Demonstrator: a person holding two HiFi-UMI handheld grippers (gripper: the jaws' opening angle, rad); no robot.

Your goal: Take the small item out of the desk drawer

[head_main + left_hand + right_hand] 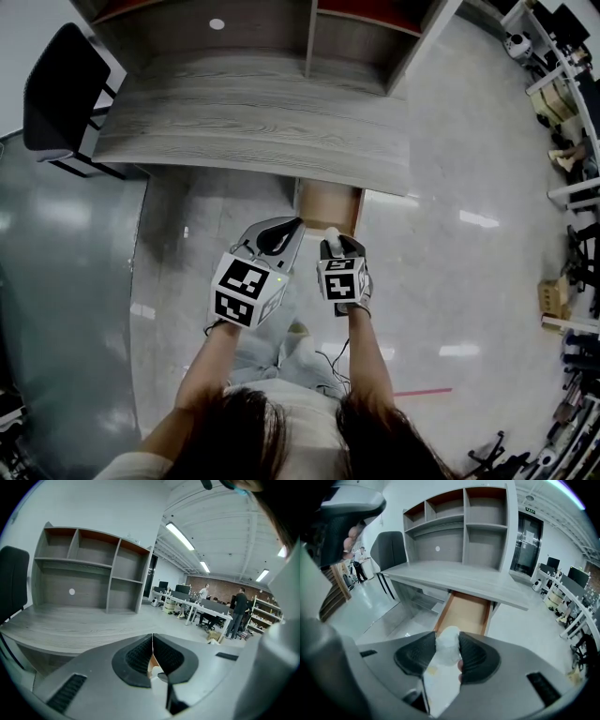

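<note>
Chair (61,94) flanks desk (253,122), drawer (466,611) open beyond gripped white item (446,656).

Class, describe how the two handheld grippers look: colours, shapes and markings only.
The left gripper and right gripper are both light grey shells with curved black ribbed pads. Each carries a white cube printed with black square markers.

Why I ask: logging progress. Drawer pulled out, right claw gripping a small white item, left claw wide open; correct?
No: the left claw is shut and empty, as the left gripper view shows. The drawer is pulled out and the right claw grips the small white item.
</note>
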